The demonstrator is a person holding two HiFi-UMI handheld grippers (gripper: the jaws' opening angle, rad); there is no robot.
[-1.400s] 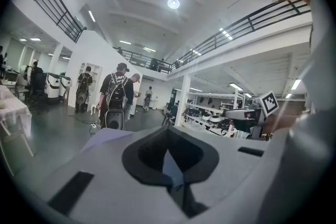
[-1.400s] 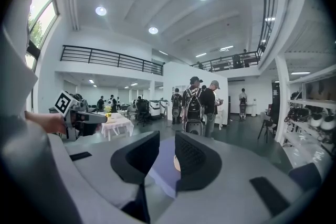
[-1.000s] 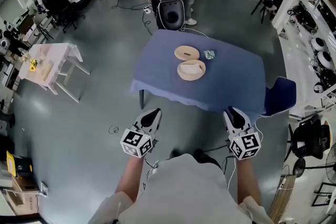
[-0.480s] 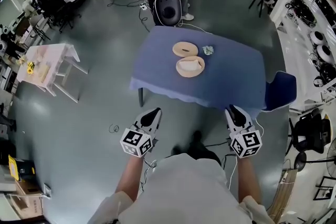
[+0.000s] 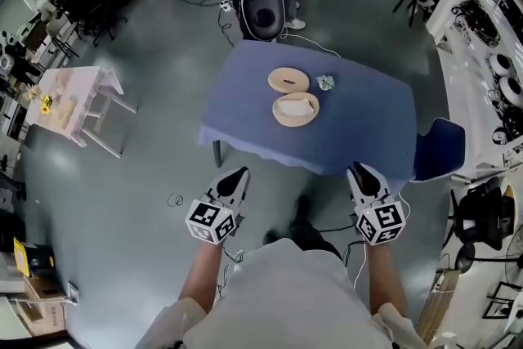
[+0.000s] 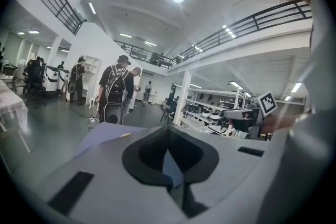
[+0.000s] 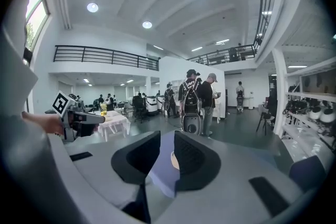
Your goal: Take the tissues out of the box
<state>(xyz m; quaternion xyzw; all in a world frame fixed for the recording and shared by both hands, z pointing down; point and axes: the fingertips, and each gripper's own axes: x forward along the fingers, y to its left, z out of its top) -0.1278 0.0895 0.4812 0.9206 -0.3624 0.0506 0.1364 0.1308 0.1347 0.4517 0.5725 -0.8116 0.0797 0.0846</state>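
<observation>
your left gripper (image 5: 239,175) has its jaws together at the tips, empty. your right gripper (image 5: 359,172) has its jaws a narrow way apart; they've just been closing, nothing between them. you hold both short of the blue-clothed table (image 5: 359,127). the round tan wood-look box (image 5: 296,109) sits mid-table, white tissues inside. its round tan lid (image 5: 289,81) lies just behind, with a crumpled pale tissue (image 5: 326,82) beside the lid.

No lettering you can read

The only signs are the black-and-white square patterns on the left marker cube (image 5: 211,222) and the right marker cube (image 5: 381,223) you carry, and they hold no letters or digits. Pale print on a bystander's black backpack (image 7: 190,95), seen in the right gripper view, is too small to make out.
</observation>
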